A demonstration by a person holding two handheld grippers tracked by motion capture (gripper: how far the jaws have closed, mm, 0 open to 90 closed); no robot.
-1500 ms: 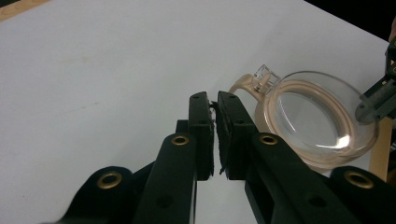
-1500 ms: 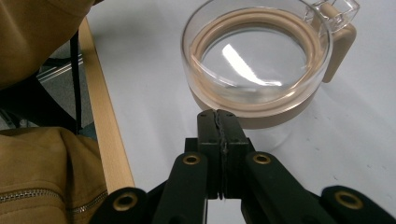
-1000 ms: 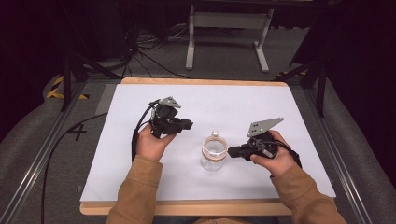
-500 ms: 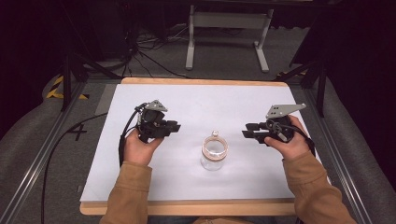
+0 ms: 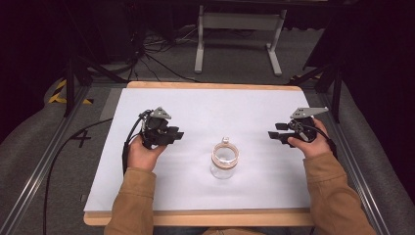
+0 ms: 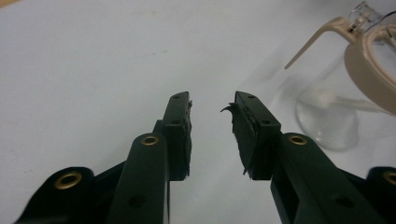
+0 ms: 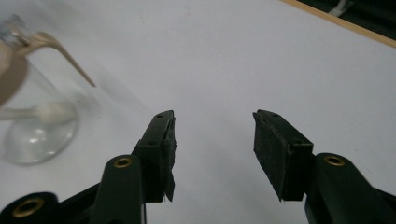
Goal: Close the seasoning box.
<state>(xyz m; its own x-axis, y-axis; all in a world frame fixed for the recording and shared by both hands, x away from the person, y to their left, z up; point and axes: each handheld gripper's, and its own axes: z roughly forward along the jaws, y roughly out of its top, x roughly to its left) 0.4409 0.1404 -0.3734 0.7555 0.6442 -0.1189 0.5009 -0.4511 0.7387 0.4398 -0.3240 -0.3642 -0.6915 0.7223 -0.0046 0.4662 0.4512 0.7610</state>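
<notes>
- while standing upright near the middle of the white table [image 5: 205, 105], glass jar [image 5: 225, 161] with a tan ring at its mouth, touched by nothing.
- left gripper [image 5: 171, 134] to the left of the jar, well apart from it; jaws parted after just opening, nothing between them [image 6: 212, 126].
- right gripper [image 5: 275, 133] to the right of the jar, also well apart; jaws spread wide after just opening, holding nothing [image 7: 215, 144].
- both pointed inward toward the jar, 1 on each side.
</notes>
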